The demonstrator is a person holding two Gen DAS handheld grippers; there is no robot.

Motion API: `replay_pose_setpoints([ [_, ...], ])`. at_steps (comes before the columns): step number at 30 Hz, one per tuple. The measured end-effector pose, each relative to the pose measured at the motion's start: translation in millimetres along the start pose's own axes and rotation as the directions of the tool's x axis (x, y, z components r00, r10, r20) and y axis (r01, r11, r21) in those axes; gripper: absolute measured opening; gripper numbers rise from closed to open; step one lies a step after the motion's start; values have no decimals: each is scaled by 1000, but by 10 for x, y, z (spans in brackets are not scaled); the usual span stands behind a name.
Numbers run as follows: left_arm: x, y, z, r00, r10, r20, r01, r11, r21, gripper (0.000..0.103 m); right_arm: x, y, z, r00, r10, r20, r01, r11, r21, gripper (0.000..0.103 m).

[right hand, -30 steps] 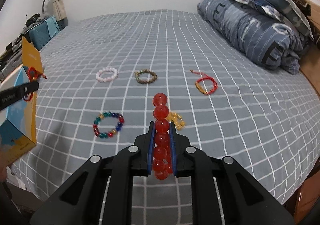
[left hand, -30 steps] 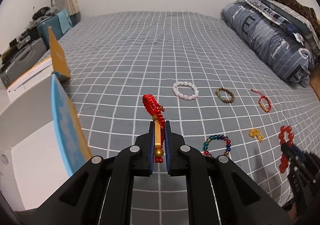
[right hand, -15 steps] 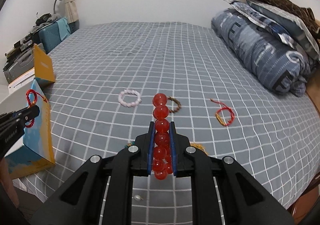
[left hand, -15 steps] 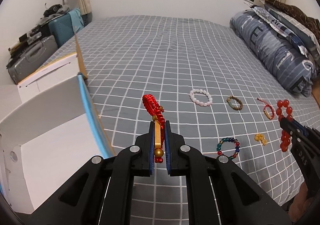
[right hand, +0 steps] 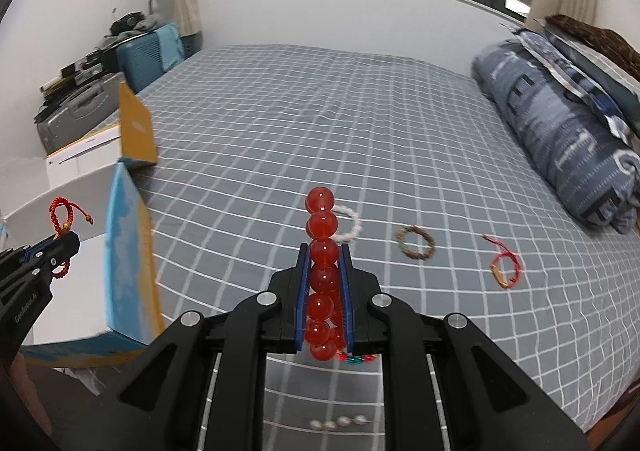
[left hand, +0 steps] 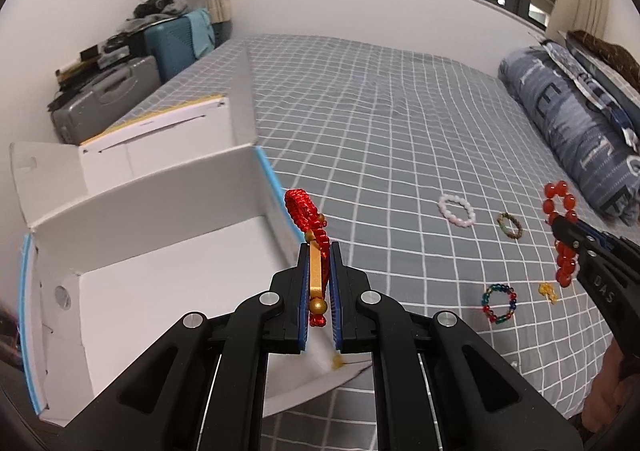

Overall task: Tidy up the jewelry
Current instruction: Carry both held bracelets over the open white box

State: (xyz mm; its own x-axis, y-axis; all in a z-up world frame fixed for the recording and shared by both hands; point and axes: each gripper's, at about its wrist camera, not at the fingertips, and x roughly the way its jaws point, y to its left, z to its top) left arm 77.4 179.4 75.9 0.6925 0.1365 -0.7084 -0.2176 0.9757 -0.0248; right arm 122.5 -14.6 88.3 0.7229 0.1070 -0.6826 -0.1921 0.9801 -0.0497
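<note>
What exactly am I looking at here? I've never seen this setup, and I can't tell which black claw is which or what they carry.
There is no robot arm. A person holds a two-finger claw in each hand, and a fisheye camera on each claw looks forward along its fingers.

In the left wrist view, the left claw is shut on a red braided cord bracelet over an open white box. The other claw shows at that picture's right edge.

In the right wrist view, the right claw is shut on a red bead bracelet.

On the checked grey bedspread lie a white bead bracelet, a brown bead bracelet, a thin red cord bracelet, a multicoloured bead bracelet and a small yellow piece.
</note>
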Motion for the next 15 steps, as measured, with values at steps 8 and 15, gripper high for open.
replay_pose_setpoints([
  [8,-143,465,-36,999,50,6,-50,997,-64,8,30,530,153,998,70,4,-70,996,-58,13],
  [15,-223,914,-126,994,108,2,-107,987,-122,8,-33,1102,255,988,155,20,-151,981,-120,13],
])
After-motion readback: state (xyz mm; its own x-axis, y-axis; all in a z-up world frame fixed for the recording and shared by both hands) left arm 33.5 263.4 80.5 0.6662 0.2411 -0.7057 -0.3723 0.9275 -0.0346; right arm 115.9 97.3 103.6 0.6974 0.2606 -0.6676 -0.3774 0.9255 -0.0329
